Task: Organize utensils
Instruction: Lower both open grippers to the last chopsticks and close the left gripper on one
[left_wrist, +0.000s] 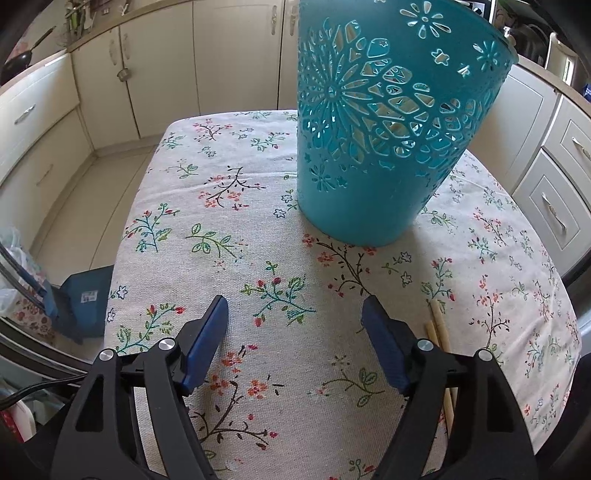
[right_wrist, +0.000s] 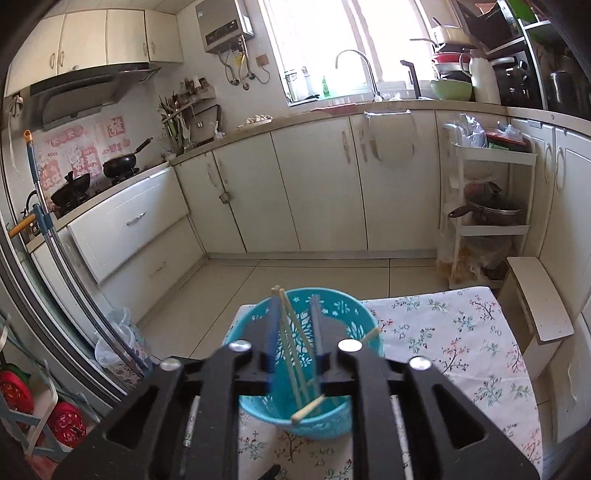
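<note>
While the left gripper (left_wrist: 295, 308) gapes empty over bare cloth (left_wrist: 177, 258) near the bin (left_wrist: 369, 184), the right gripper (right_wrist: 294, 299), above the bin's rim, stands parted around chopsticks (right_wrist: 291, 343).

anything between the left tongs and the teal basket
No object: in the left wrist view only bare floral tablecloth lies between the left tongs and the teal basket.

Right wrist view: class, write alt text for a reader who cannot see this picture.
The right gripper hangs above a teal basket on a floral tablecloth, its blue pads slightly apart with pale chopsticks between them, reaching down into the basket. Behind lie a tiled floor and cream kitchen cabinets.
</note>
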